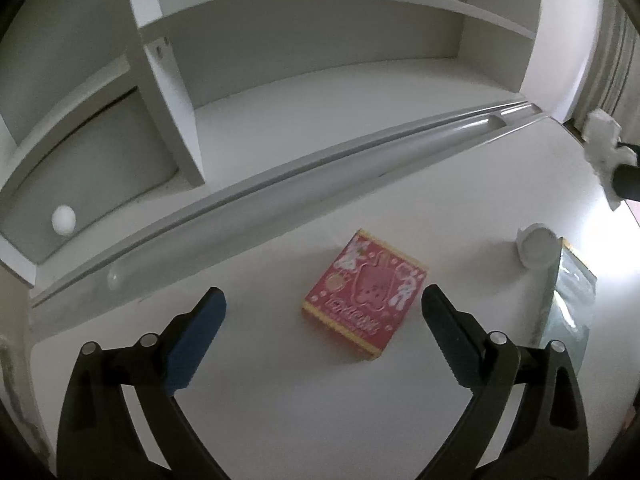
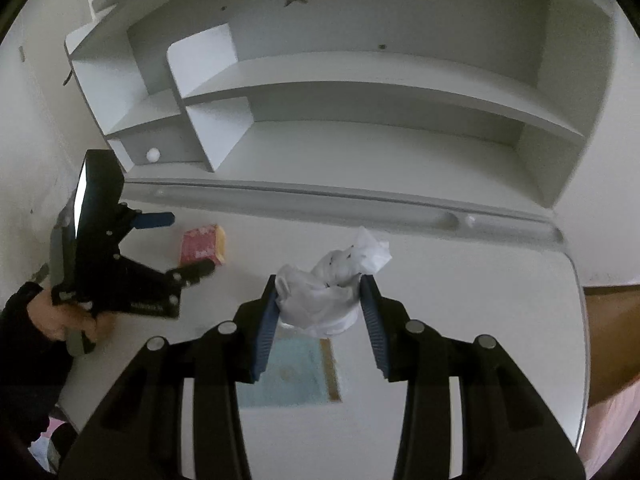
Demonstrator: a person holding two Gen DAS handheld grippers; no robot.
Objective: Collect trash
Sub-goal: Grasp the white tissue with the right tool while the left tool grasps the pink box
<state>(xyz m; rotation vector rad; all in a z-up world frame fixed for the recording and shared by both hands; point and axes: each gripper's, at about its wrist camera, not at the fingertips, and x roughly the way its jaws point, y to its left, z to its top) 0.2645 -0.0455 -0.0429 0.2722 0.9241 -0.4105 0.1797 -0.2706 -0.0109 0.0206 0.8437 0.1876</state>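
A red and yellow printed box (image 1: 364,295) lies on the white desk (image 1: 280,380), just ahead of my left gripper (image 1: 324,300), which is open and empty with its fingers on either side of the box's near end. The box also shows in the right wrist view (image 2: 202,245), next to the left gripper (image 2: 176,240). My right gripper (image 2: 319,286) is shut on a crumpled white tissue wad (image 2: 328,284) held above the desk. The wad also shows at the right edge of the left wrist view (image 1: 606,148).
A small white cup-like object (image 1: 536,246) and a shiny greenish packet (image 1: 568,300) lie on the desk right of the box. A light-blue packet (image 2: 296,372) lies under my right gripper. A white shelf unit (image 2: 340,120) stands behind a grooved rail (image 1: 280,196).
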